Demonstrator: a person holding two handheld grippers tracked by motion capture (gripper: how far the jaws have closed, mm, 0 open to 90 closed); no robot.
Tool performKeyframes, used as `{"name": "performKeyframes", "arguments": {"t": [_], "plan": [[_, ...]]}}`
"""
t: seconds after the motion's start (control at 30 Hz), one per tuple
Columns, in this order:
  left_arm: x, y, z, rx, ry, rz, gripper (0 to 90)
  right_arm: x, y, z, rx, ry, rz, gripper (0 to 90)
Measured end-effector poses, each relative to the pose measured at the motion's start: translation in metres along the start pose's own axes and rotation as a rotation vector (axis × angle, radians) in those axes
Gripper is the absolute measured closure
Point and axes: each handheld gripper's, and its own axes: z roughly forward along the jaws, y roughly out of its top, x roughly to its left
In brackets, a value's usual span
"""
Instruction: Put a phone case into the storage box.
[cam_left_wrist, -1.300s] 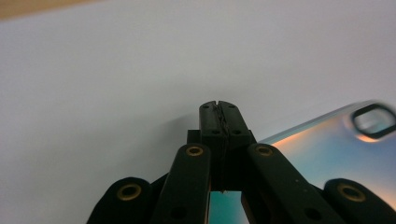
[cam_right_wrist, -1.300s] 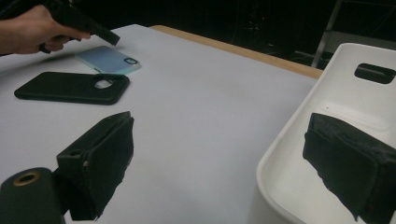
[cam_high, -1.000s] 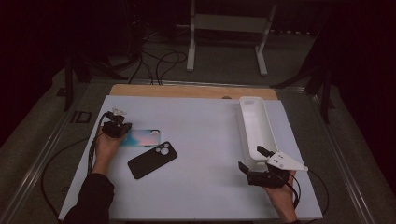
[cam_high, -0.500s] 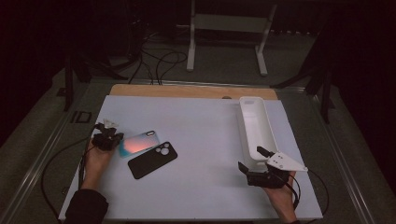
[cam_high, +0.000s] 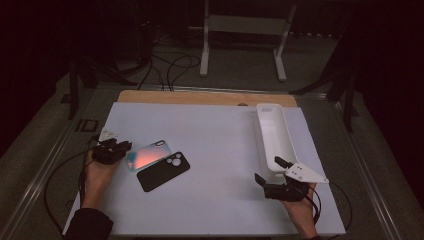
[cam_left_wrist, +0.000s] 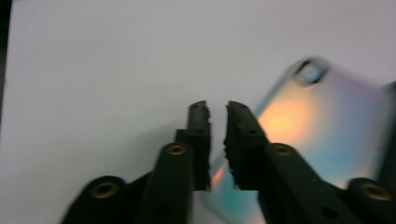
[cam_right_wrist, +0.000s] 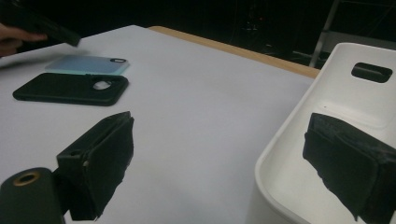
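Note:
An iridescent phone case (cam_high: 147, 155) lies at the table's left, glowing orange in the high view, with its camera cut-out at the far end. My left gripper (cam_high: 124, 148) sits at its left edge. In the left gripper view the jaws (cam_left_wrist: 217, 109) stand nearly together, with the edge of the iridescent phone case (cam_left_wrist: 303, 126) between them near their base. A black phone case (cam_high: 163, 171) lies just in front of it, touching or nearly so. My right gripper (cam_high: 267, 170) is open at the near end of the white tray (cam_high: 272, 135), with one jaw outside the tray and one over it.
The tray (cam_right_wrist: 355, 93) is long and empty, with a handle slot at its far end. White sheet (cam_high: 225, 135) covers the table, and a wooden strip (cam_high: 200, 97) shows at the back. Cables trail off the left edge. The black case (cam_right_wrist: 65, 88) and iridescent case (cam_right_wrist: 86, 65) lie far left.
My left gripper has drawn back toward the near left. The iridescent case came with it, turned diagonal and now rests against the black case. The right gripper has stayed put.

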Motion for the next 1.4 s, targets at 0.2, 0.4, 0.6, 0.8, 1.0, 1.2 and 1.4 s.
{"name": "performKeyframes", "arguments": {"t": [0.2, 0.4, 0.6, 0.8, 1.0, 1.2, 1.4], "plan": [[-0.022, -0.001, -0.040, -0.156, -0.090, 0.005, 49.4, 0.001, 0.000, 0.001, -0.005, 0.008, -0.010, 8.6], [-0.045, -0.009, -0.065, -0.218, -0.075, 0.048, 16.9, 0.002, 0.000, -0.001, -0.007, 0.014, -0.014, 8.6], [-0.060, -0.027, -0.083, -0.204, -0.069, 0.087, 3.0, 0.004, 0.001, -0.002, -0.015, 0.021, -0.021, 8.6], [-0.057, -0.032, -0.089, -0.203, -0.077, 0.088, 0.5, 0.004, 0.002, -0.003, -0.027, 0.023, -0.020, 8.6], [-0.057, -0.027, -0.088, -0.168, -0.090, 0.132, 0.4, 0.003, 0.001, -0.003, -0.023, 0.022, -0.015, 8.6], [-0.052, -0.014, -0.075, -0.081, -0.101, 0.192, 0.2, 0.002, 0.001, -0.003, -0.027, 0.017, -0.013, 8.6], [-0.037, 0.006, -0.046, 0.038, -0.091, 0.231, 0.0, 0.000, 0.000, -0.004, -0.029, 0.013, -0.003, 8.6]]}}
